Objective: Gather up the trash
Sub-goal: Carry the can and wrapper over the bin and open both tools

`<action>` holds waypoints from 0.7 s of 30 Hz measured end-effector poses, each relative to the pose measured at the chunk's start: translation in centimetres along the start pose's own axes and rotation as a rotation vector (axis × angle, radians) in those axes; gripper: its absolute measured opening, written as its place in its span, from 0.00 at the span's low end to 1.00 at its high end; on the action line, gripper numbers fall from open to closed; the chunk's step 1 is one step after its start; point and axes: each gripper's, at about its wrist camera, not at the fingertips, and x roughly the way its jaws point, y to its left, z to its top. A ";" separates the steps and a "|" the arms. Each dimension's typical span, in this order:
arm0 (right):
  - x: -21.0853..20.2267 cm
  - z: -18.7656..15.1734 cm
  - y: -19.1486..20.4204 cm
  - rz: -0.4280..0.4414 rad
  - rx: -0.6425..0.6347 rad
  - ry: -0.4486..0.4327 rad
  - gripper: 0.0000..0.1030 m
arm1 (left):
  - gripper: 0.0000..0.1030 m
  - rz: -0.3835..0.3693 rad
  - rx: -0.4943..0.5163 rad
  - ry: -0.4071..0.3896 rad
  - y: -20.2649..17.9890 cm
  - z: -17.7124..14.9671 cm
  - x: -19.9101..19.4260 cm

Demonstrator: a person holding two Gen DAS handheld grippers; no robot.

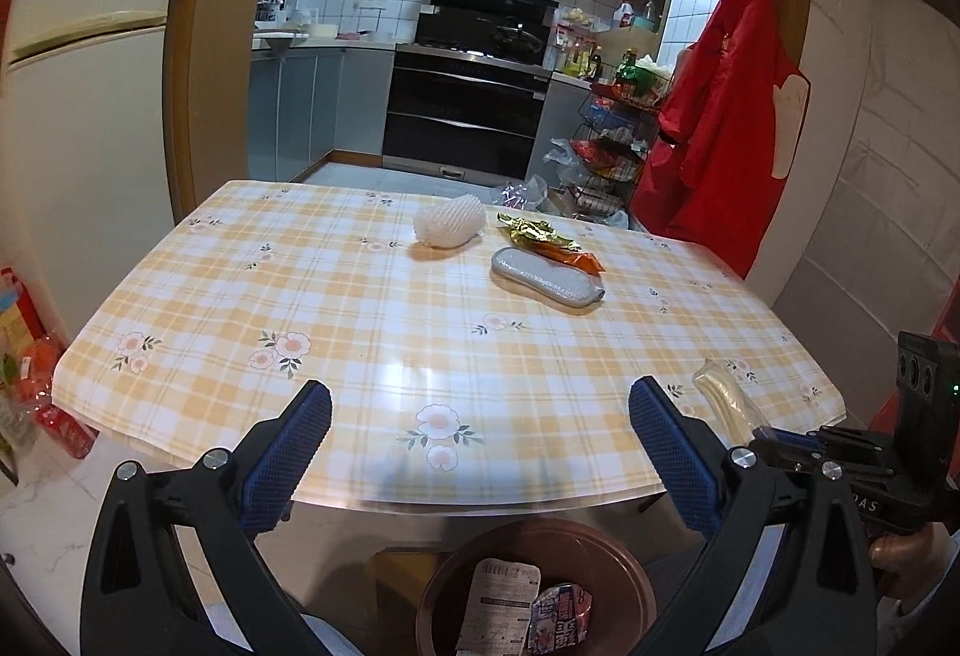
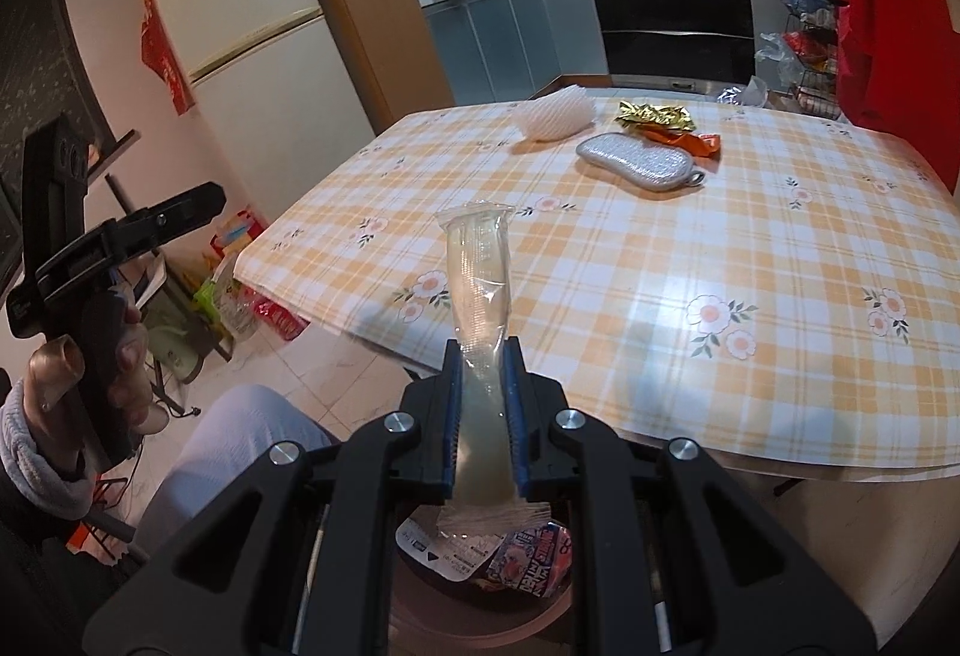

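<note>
My right gripper (image 2: 485,350) is shut on a clear plastic wrapper (image 2: 480,272) and holds it over the brown trash bin (image 2: 414,590) below the table's near edge. The wrapper (image 1: 723,397) and right gripper also show in the left wrist view at the right. My left gripper (image 1: 480,404) is open and empty above the near table edge, over the bin (image 1: 438,590), which holds several wrappers. On the far table lie a white foam net (image 1: 450,224), a gold wrapper (image 1: 531,231), an orange wrapper (image 1: 576,257) and a silver sponge (image 1: 546,284).
The table has a yellow checked cloth (image 1: 360,308). A fridge (image 1: 78,116) stands at the left, an oven (image 1: 468,116) behind, a red garment (image 1: 720,116) and a wire rack (image 1: 612,146) at the right. Bags (image 1: 36,374) lie on the floor at the left.
</note>
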 end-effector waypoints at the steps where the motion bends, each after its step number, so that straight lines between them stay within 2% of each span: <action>1: 0.1 0.0 0.1 0.002 -0.003 0.002 0.16 | 0.94 0.000 0.002 0.002 0.0 -0.1 0.0; 10: 1.0 -0.1 0.7 0.010 -0.018 0.037 0.17 | 0.94 0.005 -0.008 0.006 0.2 -0.4 0.1; 14: 1.0 0.0 0.9 0.011 -0.020 0.026 0.37 | 0.94 0.003 -0.029 0.011 0.6 -0.6 0.2; 16: 0.9 0.2 0.9 0.002 -0.023 0.020 0.39 | 0.94 0.004 -0.030 0.010 0.6 -0.7 0.2; 19: 0.8 0.4 0.7 -0.033 -0.024 0.009 0.59 | 0.94 0.002 -0.024 0.011 0.6 -0.7 0.3; 21: 0.8 0.4 0.4 -0.052 -0.019 0.002 0.76 | 0.94 0.002 -0.021 0.011 0.7 -0.8 0.4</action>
